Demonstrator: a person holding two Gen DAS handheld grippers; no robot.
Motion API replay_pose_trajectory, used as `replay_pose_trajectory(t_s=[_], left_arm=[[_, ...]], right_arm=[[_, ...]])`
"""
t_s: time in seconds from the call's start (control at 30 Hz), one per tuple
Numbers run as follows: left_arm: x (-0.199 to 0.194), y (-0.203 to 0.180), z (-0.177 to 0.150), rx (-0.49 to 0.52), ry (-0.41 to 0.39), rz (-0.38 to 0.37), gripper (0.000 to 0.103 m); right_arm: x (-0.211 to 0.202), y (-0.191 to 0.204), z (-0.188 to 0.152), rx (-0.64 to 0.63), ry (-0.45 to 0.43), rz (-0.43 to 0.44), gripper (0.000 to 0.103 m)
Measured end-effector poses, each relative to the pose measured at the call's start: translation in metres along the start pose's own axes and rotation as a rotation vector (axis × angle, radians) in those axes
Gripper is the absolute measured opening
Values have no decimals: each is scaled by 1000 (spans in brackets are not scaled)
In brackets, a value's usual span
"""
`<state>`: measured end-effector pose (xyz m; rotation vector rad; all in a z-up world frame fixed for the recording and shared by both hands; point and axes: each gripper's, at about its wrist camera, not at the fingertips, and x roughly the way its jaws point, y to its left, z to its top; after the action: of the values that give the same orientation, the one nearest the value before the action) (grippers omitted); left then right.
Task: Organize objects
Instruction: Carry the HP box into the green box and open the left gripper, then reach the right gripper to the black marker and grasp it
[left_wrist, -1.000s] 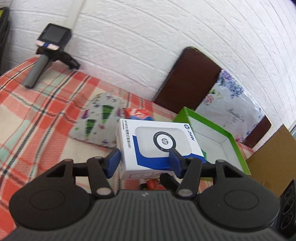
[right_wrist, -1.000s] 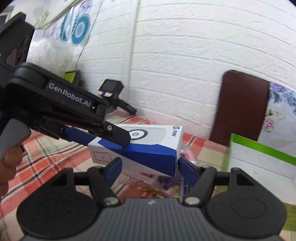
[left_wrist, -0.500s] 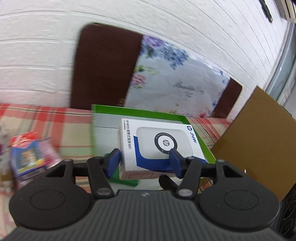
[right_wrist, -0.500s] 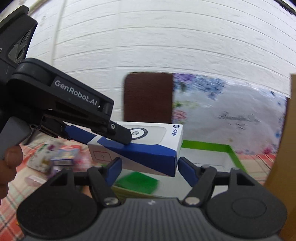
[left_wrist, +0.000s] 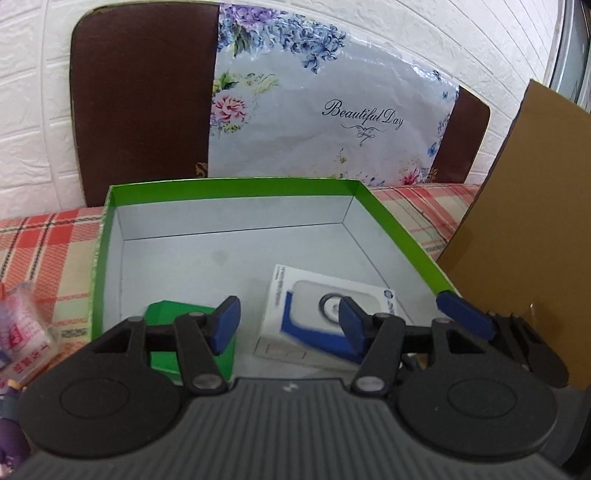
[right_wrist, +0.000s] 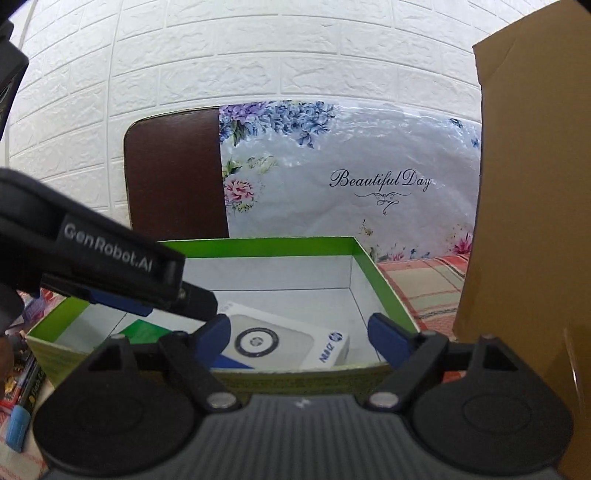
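A white and blue HP box (left_wrist: 325, 321) lies flat on the floor of the open green-rimmed box (left_wrist: 236, 184), near its right wall. A small green carton (left_wrist: 177, 321) lies to its left. My left gripper (left_wrist: 288, 325) hovers above them, open, with nothing pressed between its blue pads. My right gripper (right_wrist: 301, 334) stands at the near wall of the green-rimmed box (right_wrist: 258, 243), and its jaws are opening. The HP box (right_wrist: 280, 343) shows below and beyond them, free of the pads. The left gripper (right_wrist: 110, 258) reaches in from the left of the right wrist view.
A tall brown cardboard sheet (left_wrist: 517, 240) stands close on the right. Behind the green-rimmed box a floral bag (left_wrist: 314, 110) leans on a brown chair back (left_wrist: 140, 92) by the white brick wall. Loose packets (left_wrist: 22, 332) and markers (right_wrist: 22, 406) lie left on the plaid cloth (left_wrist: 44, 251).
Both grippers carried the HP box to the right, over the green-rimmed box. It has left their pads and now lies inside. The right jaws have spread wider.
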<state>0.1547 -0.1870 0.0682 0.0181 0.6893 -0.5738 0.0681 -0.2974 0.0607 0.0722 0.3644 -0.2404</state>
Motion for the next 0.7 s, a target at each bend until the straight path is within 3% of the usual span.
replay_pose_trajectory(t_s=[0.33,0.7], left_arm=[[-37,-12,-16,67,-41,67,67],[-68,-8,-41,67,-14,181,67]], right_arm=[[-38,18,-6,8,-22,40,85],[-74,17,-11,8,5,72,85]])
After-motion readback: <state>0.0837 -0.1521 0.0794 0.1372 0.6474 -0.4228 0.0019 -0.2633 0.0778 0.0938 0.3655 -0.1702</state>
